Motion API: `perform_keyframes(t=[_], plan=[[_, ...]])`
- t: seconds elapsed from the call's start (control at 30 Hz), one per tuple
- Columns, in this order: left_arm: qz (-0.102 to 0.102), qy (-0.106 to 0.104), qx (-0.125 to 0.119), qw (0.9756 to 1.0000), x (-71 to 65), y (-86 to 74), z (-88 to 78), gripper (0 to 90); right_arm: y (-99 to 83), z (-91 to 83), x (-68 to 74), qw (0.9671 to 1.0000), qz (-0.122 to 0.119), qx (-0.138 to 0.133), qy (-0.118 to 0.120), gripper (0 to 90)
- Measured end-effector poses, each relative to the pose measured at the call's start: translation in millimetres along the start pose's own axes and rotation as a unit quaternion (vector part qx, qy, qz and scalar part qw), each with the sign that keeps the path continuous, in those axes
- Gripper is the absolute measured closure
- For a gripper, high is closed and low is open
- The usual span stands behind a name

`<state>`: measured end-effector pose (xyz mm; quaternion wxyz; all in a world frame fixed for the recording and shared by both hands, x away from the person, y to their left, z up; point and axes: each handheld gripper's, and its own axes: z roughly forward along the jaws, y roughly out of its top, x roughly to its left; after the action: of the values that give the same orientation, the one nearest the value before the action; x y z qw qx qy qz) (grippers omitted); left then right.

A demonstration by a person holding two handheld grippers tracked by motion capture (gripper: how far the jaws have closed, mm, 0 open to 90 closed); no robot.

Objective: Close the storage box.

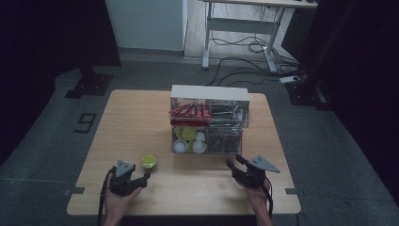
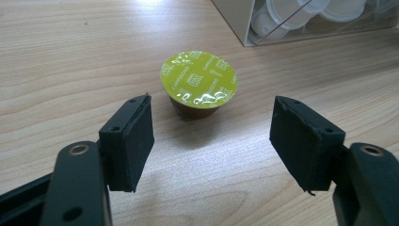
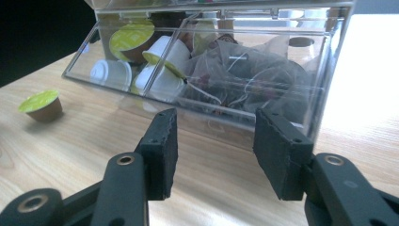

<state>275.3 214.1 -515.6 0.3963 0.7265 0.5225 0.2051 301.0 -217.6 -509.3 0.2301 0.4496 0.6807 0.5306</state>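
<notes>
The capsule (image 2: 198,80) stands on the table at upper centre, just beyond the left gripper (image 2: 214,141), whose jaws gape wide and empty. The right gripper (image 3: 215,150) is half open, empty, facing the organizer (image 3: 324,61). Next, probably: advance left and close.

High view looks down over table (image 1: 141,122); both gripper views low, close, sharing capsule (image 2: 198,84)
</notes>
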Motion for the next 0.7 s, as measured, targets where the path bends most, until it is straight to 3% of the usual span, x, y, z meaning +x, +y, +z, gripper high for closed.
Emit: perform_keyframes(t=[0.2,0.53,0.7], plan=[[0.007,-0.009,0.001,0.9999,-5.7,0.7,-0.1,30.6,-12.0,-20.6,-6.0,0.9998,-0.016,0.0,-0.015,48.8],[0.014,-0.008,0.013,0.9998,-9.9,-2.3,6.0,30.5,-35.9,-53.3,-32.1,0.9986,0.002,0.021,-0.049,47.9],[0.02,-0.011,0.02,0.9995,-13.6,-4.3,9.8,30.4,-40.9,-57.0,-43.7,0.9976,0.02,0.026,-0.061,47.8]])
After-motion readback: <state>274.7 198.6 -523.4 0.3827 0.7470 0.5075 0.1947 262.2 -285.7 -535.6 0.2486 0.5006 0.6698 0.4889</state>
